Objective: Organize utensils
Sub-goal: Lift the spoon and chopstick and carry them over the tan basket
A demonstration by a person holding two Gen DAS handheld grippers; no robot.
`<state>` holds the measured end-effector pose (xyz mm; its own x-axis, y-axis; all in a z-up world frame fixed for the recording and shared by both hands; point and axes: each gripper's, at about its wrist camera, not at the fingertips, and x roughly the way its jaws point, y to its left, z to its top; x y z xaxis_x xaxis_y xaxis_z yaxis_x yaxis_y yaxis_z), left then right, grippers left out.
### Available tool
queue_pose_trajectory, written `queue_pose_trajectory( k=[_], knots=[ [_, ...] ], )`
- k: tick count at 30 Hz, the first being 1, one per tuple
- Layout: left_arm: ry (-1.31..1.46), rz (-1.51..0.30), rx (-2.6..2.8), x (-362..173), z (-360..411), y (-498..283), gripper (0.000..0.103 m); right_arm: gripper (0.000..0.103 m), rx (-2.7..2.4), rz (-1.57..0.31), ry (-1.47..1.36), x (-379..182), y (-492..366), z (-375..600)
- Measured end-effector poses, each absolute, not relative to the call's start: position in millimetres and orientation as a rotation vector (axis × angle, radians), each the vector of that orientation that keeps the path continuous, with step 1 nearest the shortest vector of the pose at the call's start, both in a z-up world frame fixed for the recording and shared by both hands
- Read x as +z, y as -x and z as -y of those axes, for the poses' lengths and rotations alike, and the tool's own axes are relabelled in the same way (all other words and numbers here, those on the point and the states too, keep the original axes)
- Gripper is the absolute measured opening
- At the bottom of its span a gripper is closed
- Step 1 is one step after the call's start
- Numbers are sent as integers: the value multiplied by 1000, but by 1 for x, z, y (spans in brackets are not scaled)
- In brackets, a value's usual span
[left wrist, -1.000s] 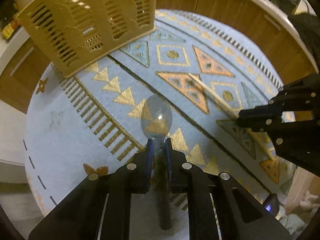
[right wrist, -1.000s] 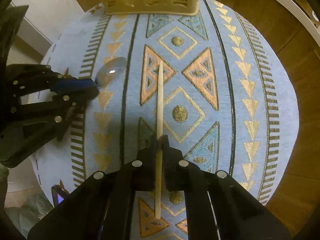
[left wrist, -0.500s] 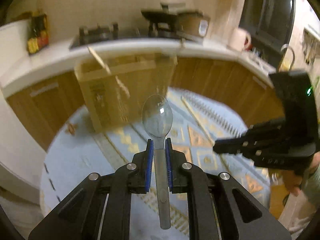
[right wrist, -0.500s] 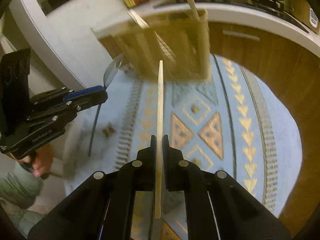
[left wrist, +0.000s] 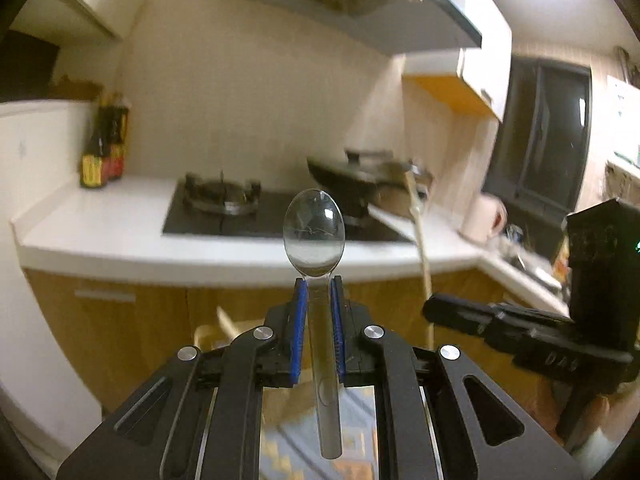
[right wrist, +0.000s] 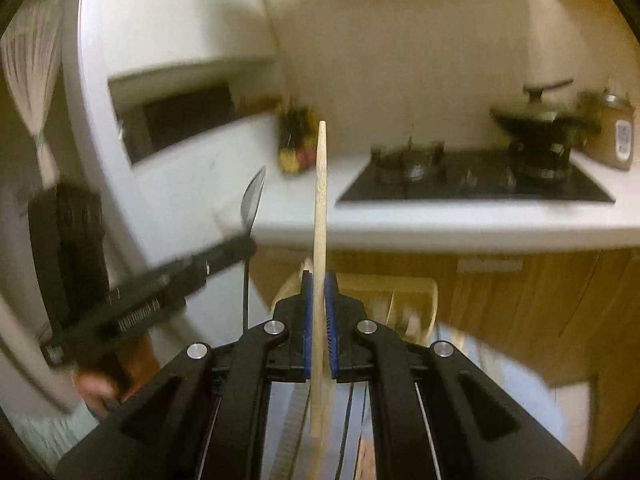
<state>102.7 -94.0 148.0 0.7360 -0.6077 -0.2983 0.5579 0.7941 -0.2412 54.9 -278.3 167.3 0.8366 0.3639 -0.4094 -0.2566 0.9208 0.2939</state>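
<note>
While left gripper (left wrist: 319, 292) clamps spoon (left wrist: 314, 232) | right gripper (right wrist: 319, 284) clamps chopstick (right wrist: 320, 216)

Glossy clear-plastic spoon (left wrist: 314, 236); matt wooden chopstick (right wrist: 320, 216)

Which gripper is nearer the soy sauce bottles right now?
Left, probably. In the right wrist view the left gripper, shut on the spoon, sits on the bottles' side; the right gripper, shut on the chopstick, is beside it toward the stove.
</note>
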Motion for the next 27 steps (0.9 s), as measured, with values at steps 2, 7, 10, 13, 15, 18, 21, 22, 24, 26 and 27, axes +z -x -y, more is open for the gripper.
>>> queue_pose_trajectory(
  k=[2, 7, 10, 13, 15, 18, 21, 22, 24, 26, 27],
  knots=[
    [184, -322, -633, 153, 96, -111, 10, 4, 266, -392, -216, 180, -61, 284],
    [283, -226, -598, 148, 103, -126, 10, 4, 148, -249, -199, 182, -79, 291],
    [292, -190, -563, 137, 112, -131, 10, 4, 118, -209, -186, 171, -86, 295],
    [278, -170, -529, 125, 120, -136, 10, 4, 103, -209, -189, 152, -99, 301],
    [274, -169, -518, 117, 125, -140, 10, 4, 88, -213, -184, 143, -105, 303],
    [270, -172, -499, 106, 129, -148, 10, 4, 74, -222, -200, 132, -113, 308],
    [273, -180, -490, 99, 130, -154, 10, 4, 71, -233, -214, 121, -123, 314],
    [273, -184, -489, 97, 130, -156, 10, 5, 71, -238, -214, 118, -126, 314],
    [272, -190, -484, 92, 130, -159, 10, 5, 75, -247, -211, 112, -133, 313],
    [270, -197, -483, 88, 130, -162, 10, 4, 76, -254, -202, 106, -138, 311],
    [270, -200, -483, 85, 130, -164, 10, 4, 77, -253, -198, 105, -140, 310]
  ],
)
